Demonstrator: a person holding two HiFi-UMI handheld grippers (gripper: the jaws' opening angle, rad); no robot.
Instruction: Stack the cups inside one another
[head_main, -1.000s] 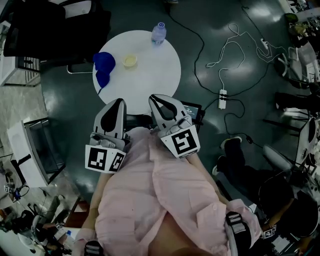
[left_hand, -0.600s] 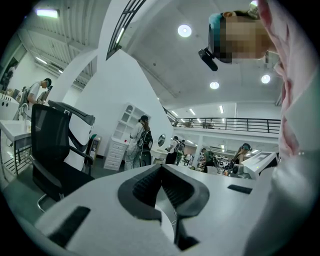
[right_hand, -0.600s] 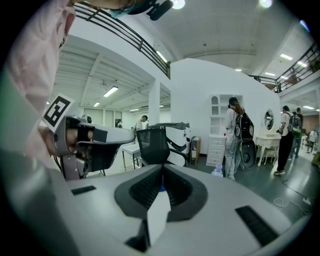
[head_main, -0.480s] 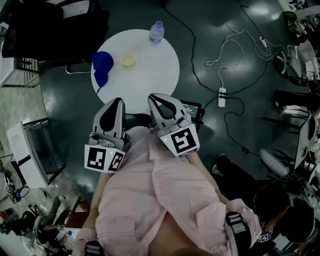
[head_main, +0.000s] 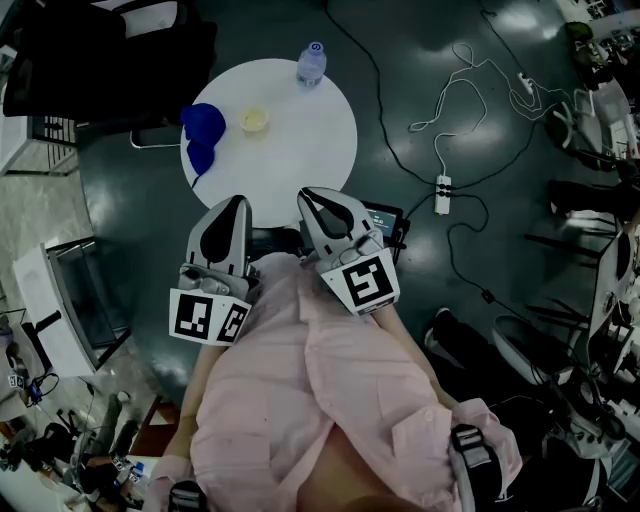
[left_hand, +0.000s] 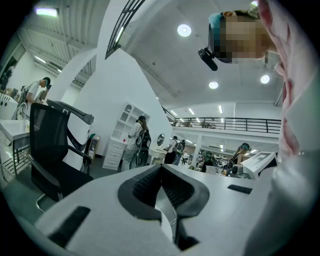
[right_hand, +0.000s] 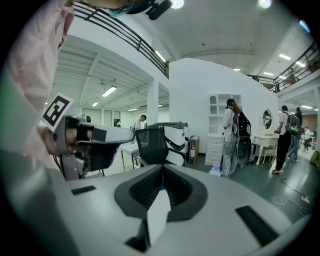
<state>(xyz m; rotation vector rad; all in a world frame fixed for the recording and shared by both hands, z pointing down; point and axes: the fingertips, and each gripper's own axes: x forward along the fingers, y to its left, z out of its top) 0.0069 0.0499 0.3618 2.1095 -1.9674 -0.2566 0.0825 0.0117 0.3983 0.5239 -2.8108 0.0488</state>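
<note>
On my head view, the far left shows a black office chair (head_main: 100, 60) standing just off the round white table (head_main: 300, 150). At the table's left edge sit two blue cups (head_main: 203, 122), one touching the other, the nearer one smaller in my picture. I cannot tell whether either stands upright. Just to their right, apart from them, is a small pale yellow cup (head_main: 254, 120) with its round mouth facing up. Further right, at the table's far rim, stands a clear water bottle (head_main: 311, 65) with a blue cap. Nothing is nested yet.

Nearer to me, short of the table, I hold both tools against a pink shirt (head_main: 300, 400). The left gripper (head_main: 238, 203) has its jaws pressed together with nothing between them. The right gripper (head_main: 308, 195) is clenched the same way, bare.

The floor is dark and glossy. To the right of the table, white and black cables run to a white power strip (head_main: 441, 196).
</note>
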